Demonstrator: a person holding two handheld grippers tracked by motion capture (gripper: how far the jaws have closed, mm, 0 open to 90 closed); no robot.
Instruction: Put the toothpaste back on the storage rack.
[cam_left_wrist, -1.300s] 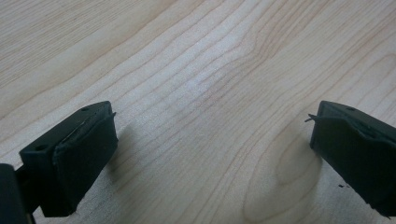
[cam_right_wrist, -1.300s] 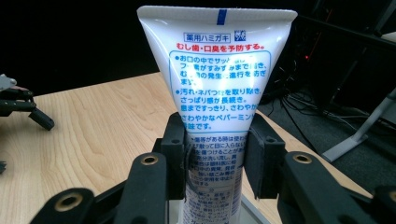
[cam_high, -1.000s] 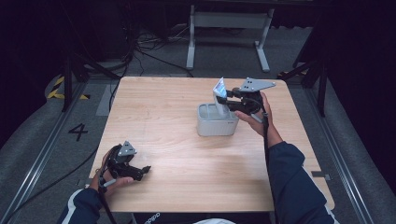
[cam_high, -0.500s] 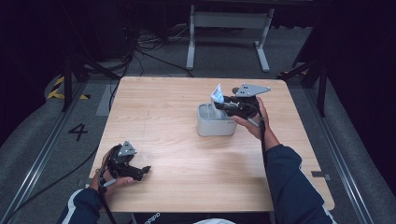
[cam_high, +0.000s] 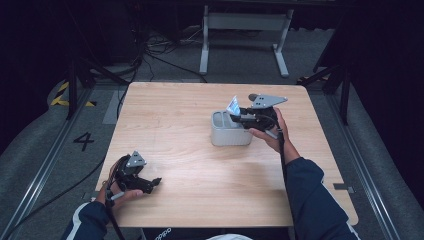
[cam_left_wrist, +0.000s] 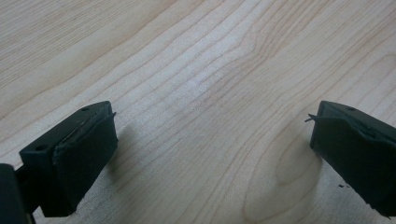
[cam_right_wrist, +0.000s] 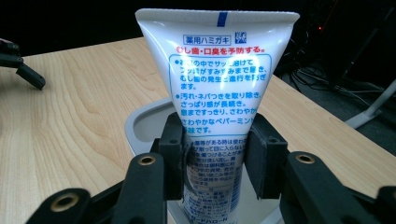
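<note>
obstacle: grey holder (cam_high: 230, 136) right of centre | tabletop (cam_high: 175, 115) elsewhere open

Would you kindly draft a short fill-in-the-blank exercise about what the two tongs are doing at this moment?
1. The right tongs are shut on a white ____.
2. The tube stands over a grey ____.
3. The left tongs are ____, with nothing between them.
4. The bin sits on a ____ table.

Missing words: tube; bin; open; wooden
</note>
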